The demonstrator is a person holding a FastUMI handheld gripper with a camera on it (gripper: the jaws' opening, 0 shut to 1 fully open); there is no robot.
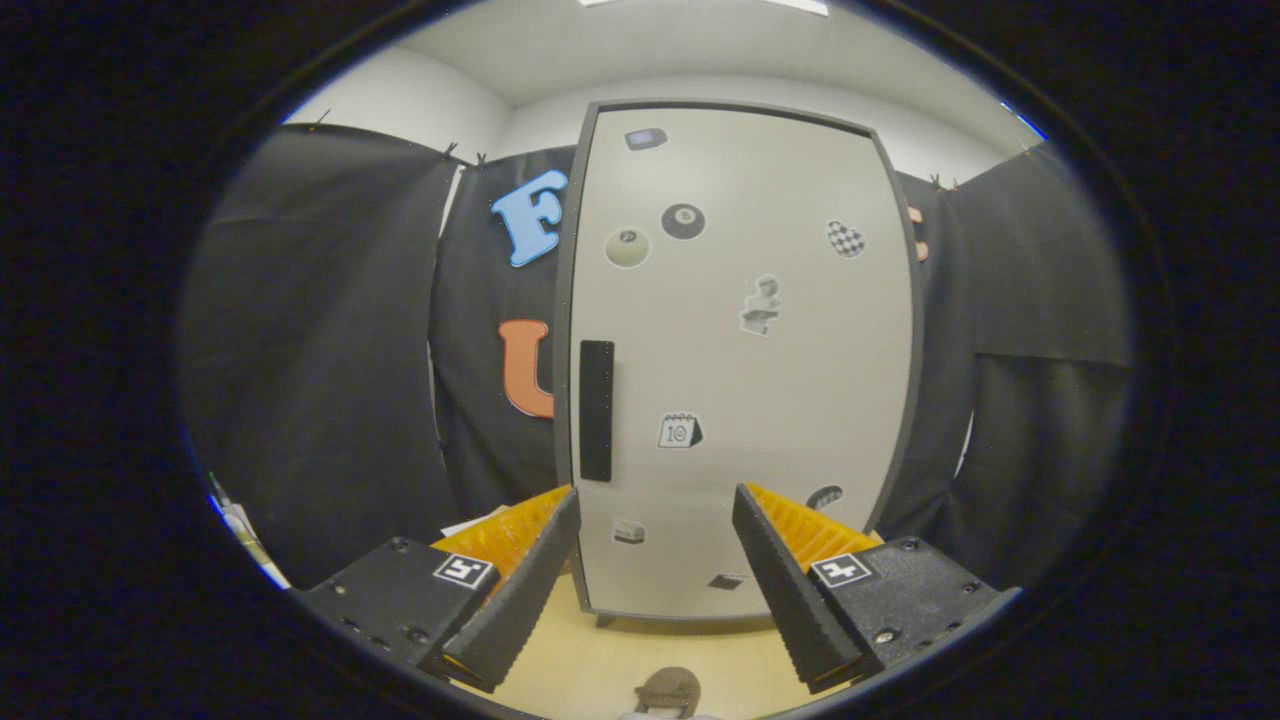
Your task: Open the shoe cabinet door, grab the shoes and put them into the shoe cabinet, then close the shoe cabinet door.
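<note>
A tall pale shoe cabinet (740,360) with a dark frame stands straight ahead on the light wooden floor, its door shut and dotted with small stickers. A black vertical handle (596,410) runs along the door's left edge, a little above and ahead of my left finger. My gripper (655,505) is open, pointing at the lower part of the door from some distance, with nothing between its fingers. Close below the fingers, on the floor, lies a brown rounded thing (668,690), partly cut off, possibly a shoe.
Black cloth walls hang to the left and right of the cabinet and behind it. The light wooden floor (600,660) stretches between me and the cabinet's base. A white ceiling shows above.
</note>
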